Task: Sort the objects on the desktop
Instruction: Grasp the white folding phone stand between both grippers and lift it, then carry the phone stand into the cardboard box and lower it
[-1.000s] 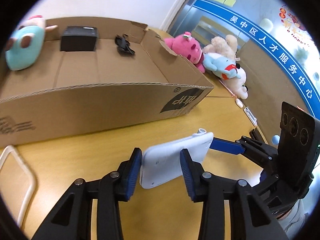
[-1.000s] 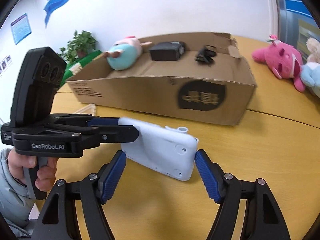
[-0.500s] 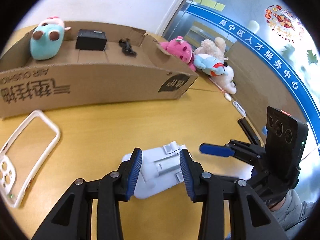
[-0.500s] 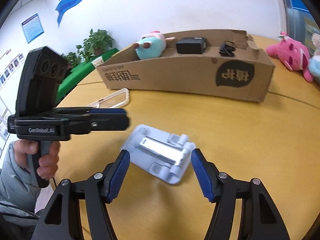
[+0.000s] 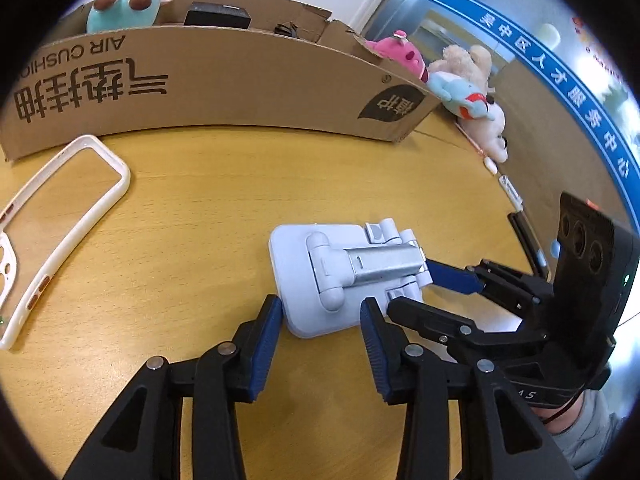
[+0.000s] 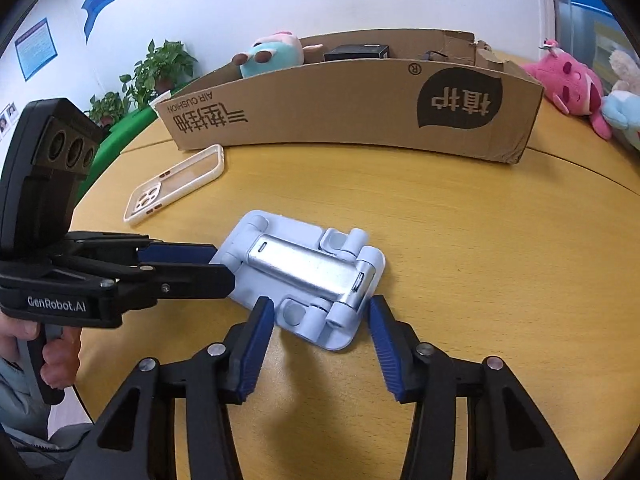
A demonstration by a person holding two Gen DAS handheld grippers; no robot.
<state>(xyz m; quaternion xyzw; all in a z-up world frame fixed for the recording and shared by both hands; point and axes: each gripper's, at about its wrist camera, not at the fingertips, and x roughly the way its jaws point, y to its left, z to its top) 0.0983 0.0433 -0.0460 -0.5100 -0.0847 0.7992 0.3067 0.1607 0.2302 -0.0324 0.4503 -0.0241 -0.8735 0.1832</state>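
Note:
A pale blue folding phone stand [image 5: 340, 276] with a silver hinge bar lies flat on the wooden table; it also shows in the right wrist view [image 6: 308, 276]. My left gripper [image 5: 320, 320] straddles its near end with jaws spread and not pressing it. My right gripper [image 6: 320, 320] is open around its other end, fingers apart from it. Each gripper appears in the other's view, left [image 6: 180, 264] and right [image 5: 440, 292]. A white phone case [image 5: 52, 232] lies to the left. A long cardboard box [image 6: 360, 108] stands behind.
The box holds a teal plush [image 5: 120, 8], a black box [image 5: 218, 14] and a small black item [image 5: 288, 30]. Pink [image 6: 568, 80], beige and blue plush toys [image 5: 464, 92] lie at the table's right. Potted plants [image 6: 160, 68] stand beyond the table edge.
The stand was held up by my left gripper; it now lies flat on the table. Both grippers have come down with it, and my left jaws have opened off it.

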